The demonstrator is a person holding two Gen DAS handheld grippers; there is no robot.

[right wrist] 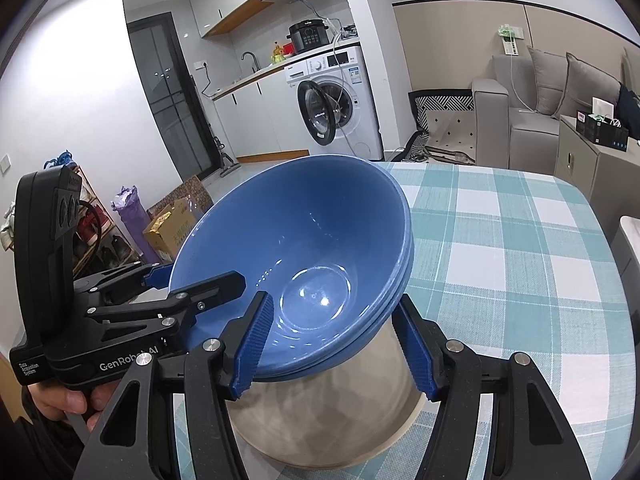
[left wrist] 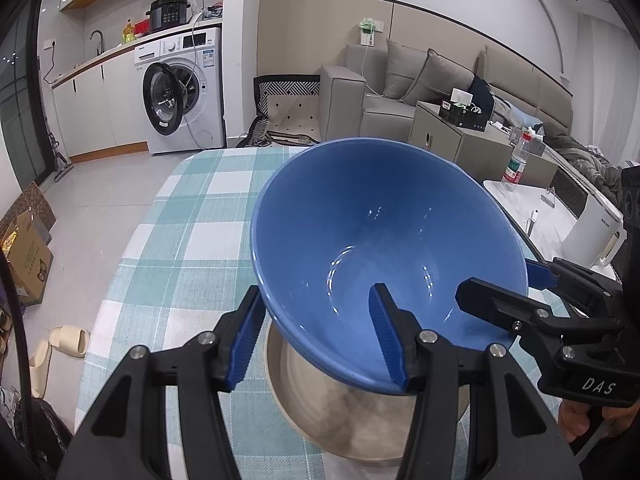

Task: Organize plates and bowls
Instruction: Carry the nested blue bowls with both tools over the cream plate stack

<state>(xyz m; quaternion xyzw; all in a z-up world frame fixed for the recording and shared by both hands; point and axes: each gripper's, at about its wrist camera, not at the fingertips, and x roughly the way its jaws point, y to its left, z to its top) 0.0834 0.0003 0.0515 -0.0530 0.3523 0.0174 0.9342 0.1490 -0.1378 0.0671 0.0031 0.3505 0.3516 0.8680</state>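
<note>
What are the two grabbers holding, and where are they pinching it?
Both hold the blue bowl by its rim. The left gripper straddles the near edge, the right gripper the opposite side, lifting it tilted over a beige plate.

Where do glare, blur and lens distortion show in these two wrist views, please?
Left wrist view: small glints speckle the inside of the blue bowl, the beige plate beneath looks smeared, wall lines bow. Right wrist view: a brighter glint sits in the bowl's base, dark vignette fills the corners.
</note>
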